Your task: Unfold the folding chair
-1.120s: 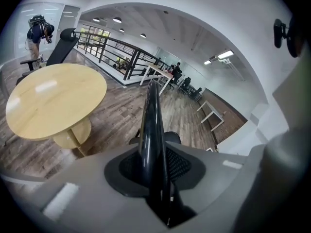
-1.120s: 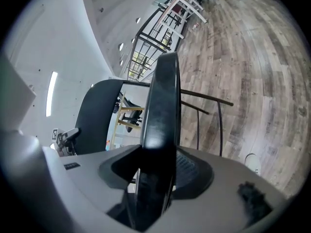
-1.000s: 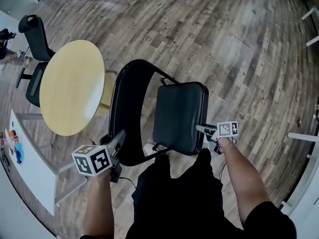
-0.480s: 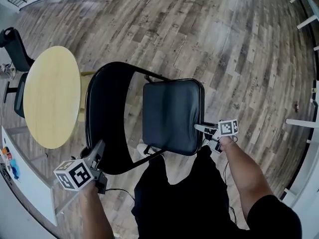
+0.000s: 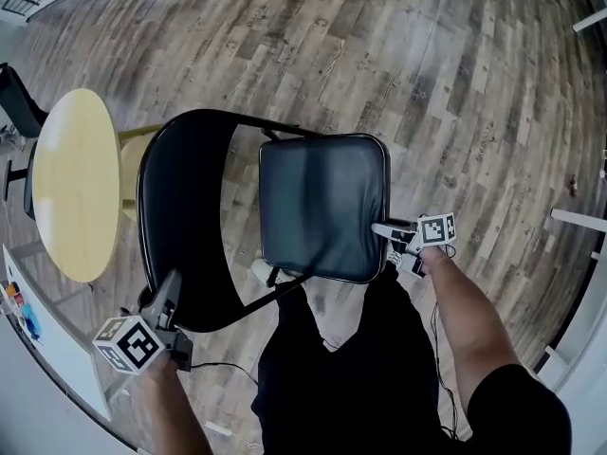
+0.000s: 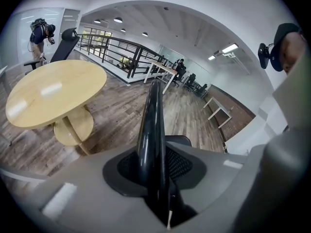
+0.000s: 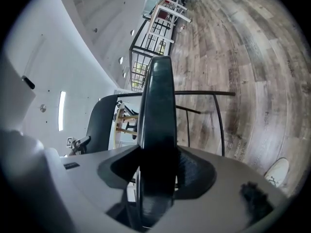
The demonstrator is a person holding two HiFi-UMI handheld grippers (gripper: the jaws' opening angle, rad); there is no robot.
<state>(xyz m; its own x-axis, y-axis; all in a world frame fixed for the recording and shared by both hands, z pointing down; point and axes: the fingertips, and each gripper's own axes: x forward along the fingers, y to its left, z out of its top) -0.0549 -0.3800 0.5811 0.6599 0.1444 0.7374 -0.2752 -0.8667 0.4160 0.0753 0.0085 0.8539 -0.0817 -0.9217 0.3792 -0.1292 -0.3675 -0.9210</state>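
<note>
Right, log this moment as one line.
left tongs: on backrest, just easing open | right tongs: on seat | chair: partly unfolded

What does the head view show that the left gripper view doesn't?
Only the head view: the right tongs clamped on the seat's edge, and the person's legs. Only the left gripper view: ceiling lights, a railing, a distant person. Both: the chair's black backrest, the round table, the wood floor.

folding chair (image 5: 322, 216) x1 | rnd table (image 5: 74, 183) x1 | office chair (image 5: 13, 102) x1 | L claw (image 5: 173, 281), R claw (image 5: 378, 227): x2
</note>
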